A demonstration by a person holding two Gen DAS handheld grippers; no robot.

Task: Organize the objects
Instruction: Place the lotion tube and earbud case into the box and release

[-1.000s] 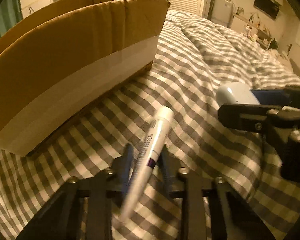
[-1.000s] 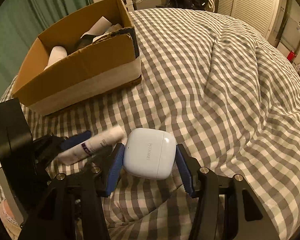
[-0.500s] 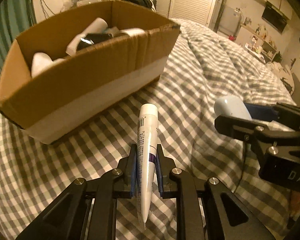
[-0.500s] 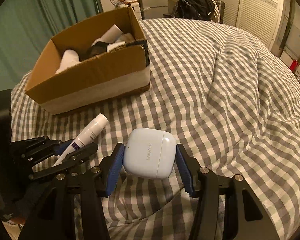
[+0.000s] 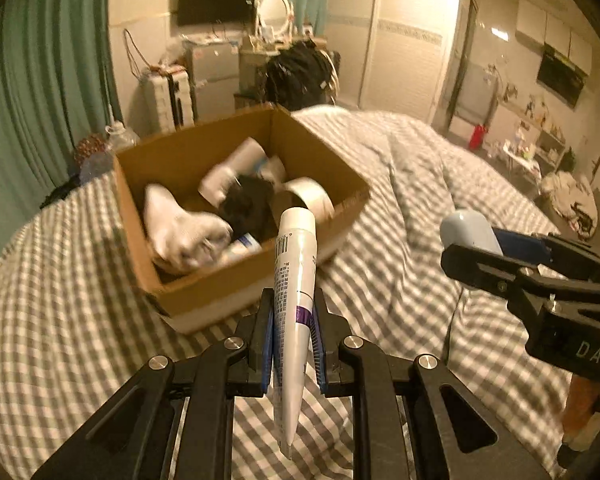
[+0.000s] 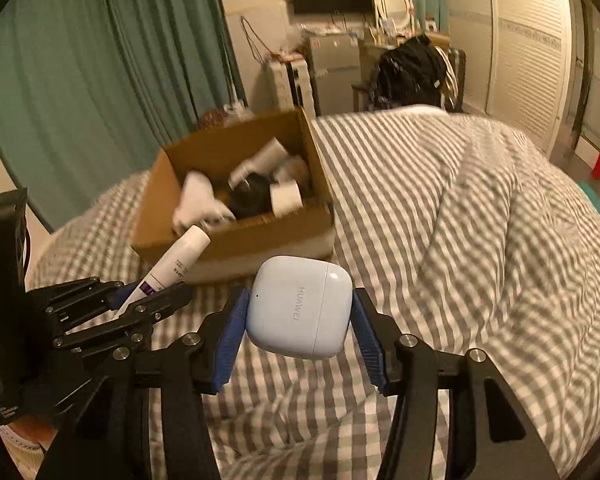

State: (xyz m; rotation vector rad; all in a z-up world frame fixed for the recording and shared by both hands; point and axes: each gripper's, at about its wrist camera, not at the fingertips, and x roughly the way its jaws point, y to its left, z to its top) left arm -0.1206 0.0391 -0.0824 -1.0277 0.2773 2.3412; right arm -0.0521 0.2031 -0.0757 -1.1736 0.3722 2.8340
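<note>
My left gripper (image 5: 292, 312) is shut on a white tube with a purple band (image 5: 294, 280), held above the bed, its cap pointing at the open cardboard box (image 5: 260, 292). The tube (image 6: 172, 264) and left gripper (image 6: 140, 300) also show in the right wrist view. My right gripper (image 6: 298, 316) is shut on a pale blue Huawei earbud case (image 6: 300, 308), held above the bed in front of the box (image 6: 260, 240). The case (image 5: 468, 228) shows at the right of the left wrist view. The box holds white tubes, a white sock and a dark item.
The grey-and-white checked duvet (image 6: 480, 220) covers the bed, with folds at the right. Green curtains (image 6: 100, 60) hang at the left. A suitcase, a small fridge and a chair with dark clothes (image 6: 412, 68) stand beyond the bed's far edge.
Both grippers have risen with their loads and now look down into the box. The tube has gone from tilted between open jaws to gripped. The right gripper keeps its hold on the case.
</note>
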